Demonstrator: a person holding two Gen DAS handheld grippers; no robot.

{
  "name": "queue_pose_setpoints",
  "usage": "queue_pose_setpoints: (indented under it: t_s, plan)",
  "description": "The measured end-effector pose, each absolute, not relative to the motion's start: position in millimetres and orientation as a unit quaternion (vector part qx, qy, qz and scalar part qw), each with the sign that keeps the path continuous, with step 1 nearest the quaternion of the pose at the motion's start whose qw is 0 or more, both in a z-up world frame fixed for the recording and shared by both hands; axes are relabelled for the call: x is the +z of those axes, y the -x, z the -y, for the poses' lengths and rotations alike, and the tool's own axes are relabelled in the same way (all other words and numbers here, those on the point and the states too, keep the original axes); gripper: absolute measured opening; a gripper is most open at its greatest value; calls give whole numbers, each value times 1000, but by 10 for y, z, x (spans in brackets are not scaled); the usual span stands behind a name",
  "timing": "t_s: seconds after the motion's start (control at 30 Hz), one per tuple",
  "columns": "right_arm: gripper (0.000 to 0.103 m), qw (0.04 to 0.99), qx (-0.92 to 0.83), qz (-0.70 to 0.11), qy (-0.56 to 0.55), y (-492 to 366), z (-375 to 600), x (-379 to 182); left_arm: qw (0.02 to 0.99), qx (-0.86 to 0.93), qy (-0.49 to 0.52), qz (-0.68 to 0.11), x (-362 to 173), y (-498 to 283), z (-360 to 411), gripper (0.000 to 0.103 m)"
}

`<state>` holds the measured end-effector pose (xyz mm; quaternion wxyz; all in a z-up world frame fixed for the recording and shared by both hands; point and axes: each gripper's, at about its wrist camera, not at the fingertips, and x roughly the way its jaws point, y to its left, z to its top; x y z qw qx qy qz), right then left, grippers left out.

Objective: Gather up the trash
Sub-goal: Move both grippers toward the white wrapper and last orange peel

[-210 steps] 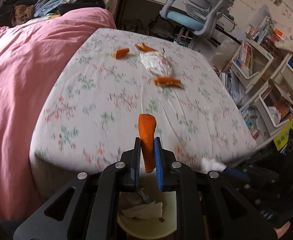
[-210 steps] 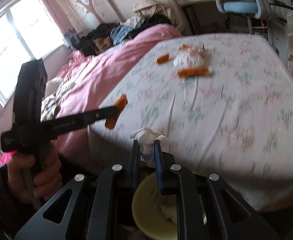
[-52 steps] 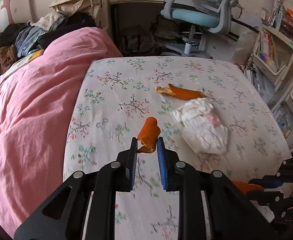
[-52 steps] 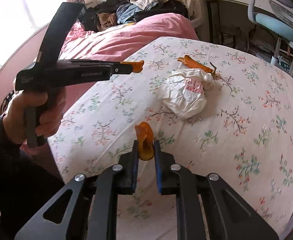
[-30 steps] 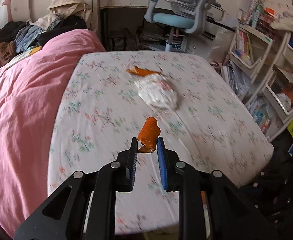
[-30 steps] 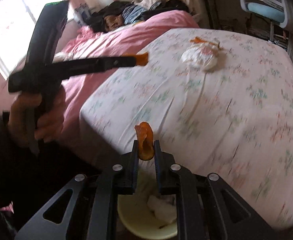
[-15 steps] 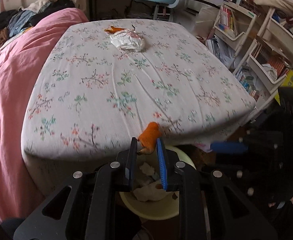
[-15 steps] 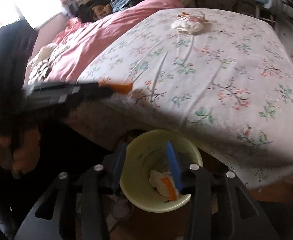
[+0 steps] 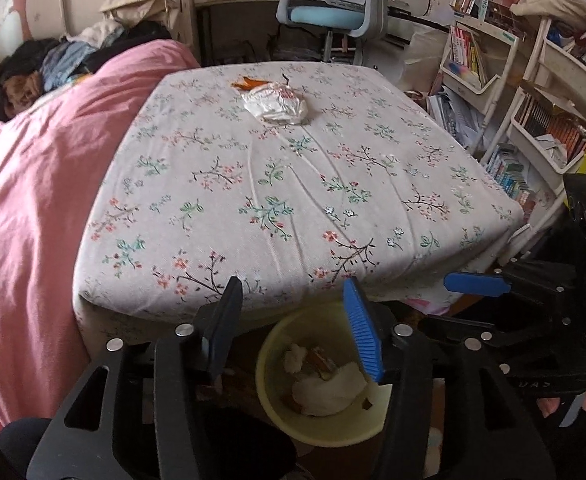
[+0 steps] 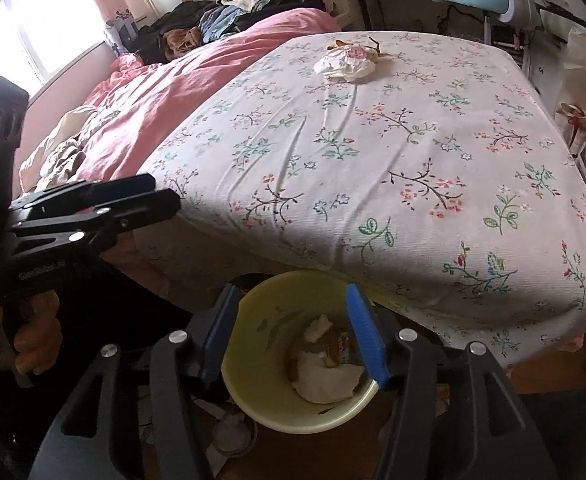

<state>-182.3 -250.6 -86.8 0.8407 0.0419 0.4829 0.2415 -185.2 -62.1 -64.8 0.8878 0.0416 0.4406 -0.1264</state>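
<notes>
Both sets of fingers opening over the bin, nothing between them!

The left gripper (image 9: pixel 293 324) and right gripper (image 10: pixel 293 328) hang above the yellow bin (image 10: pixel 253 360), peel and tissue inside. Far up the bed (image 9: pixel 293 200) wait the crumpled white bag (image 9: pixel 275 102) and an orange peel (image 9: pixel 249 82) touching it. Risk: the soft bag may slip, or fingers may snag the sheet. Nothing blocks the reach.

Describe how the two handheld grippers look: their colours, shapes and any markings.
Both are black plastic frames with cut-out arms and silver bolts. The left gripper and the right gripper each carry two flat fingers with ribbed blue pads. The left one's side, in the right wrist view, bears small pale lettering, unreadable.
</notes>
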Motion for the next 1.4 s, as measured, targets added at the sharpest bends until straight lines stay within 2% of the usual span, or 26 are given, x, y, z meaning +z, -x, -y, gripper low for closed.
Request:
queue_pose_setpoints:
  t_s: [0.77,0.93,1.07,1.23,1.4]
  plan:
    - [58,844,235,-480,-33,1831,2476,-886,904,-107,-67,-409,-573,1884,646,62]
    - [58,855,235,-461,-22,1796,2446,-787,908,-98,-65,-403,-562,1879,628,69]
    - [64,870,238,-431,7,1542,2392,-569,907,-101,-39,-408,-555,1788,582,73]
    - [64,884,237,-399,46,898,2315,-291,901,-83,39,-424,-578,1598,352,73]
    - [64,888,227,-392,80,223,2149,-282,900,-56,78,-425,-593,1388,205,75]
